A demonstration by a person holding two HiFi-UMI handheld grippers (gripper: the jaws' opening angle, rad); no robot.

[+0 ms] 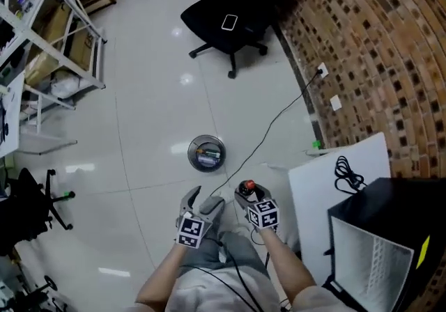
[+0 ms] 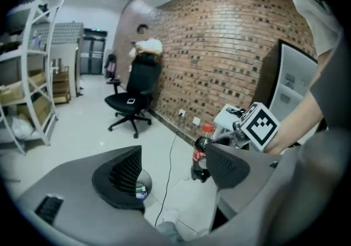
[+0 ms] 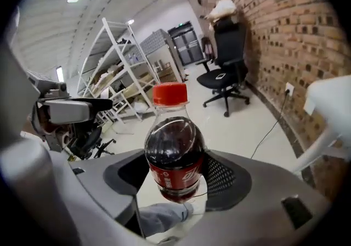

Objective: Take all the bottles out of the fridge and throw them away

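**A:** Where's the bottle [image 3: 174, 160]?

**B:** It's clenched in the right gripper [image 3: 175, 178], with both pads pressing on its belly at the label. In the head view it sits just ahead of the person's legs. The bin [image 1: 206, 152] is near, at 11 o'clock from it. The fridge [image 1: 380, 251] stands at 4 o'clock with its inside showing.

**A:** Why hold it there?

**B:** My guess is that the wide belly gives the pads the most to bite on. When the jaws part over the bin, the bottle should simply fall out.

**A:** And the left gripper [image 2: 173, 171]?

**B:** It's released, with its jaws apart and nothing between them. The bottle only shows beyond its right-hand jaw. I'd say it's kept free for whatever comes out of the fridge next.

**A:** Which way does the bottle point?

**B:** In the right gripper view the cap [image 3: 169, 94] is at 12 o'clock and the base at 6. The long axis crosses the line between the jaws. The left gripper view shows it leaning slightly toward 1 o'clock. From the head view the cap faces up, so the bottle is close to upright.
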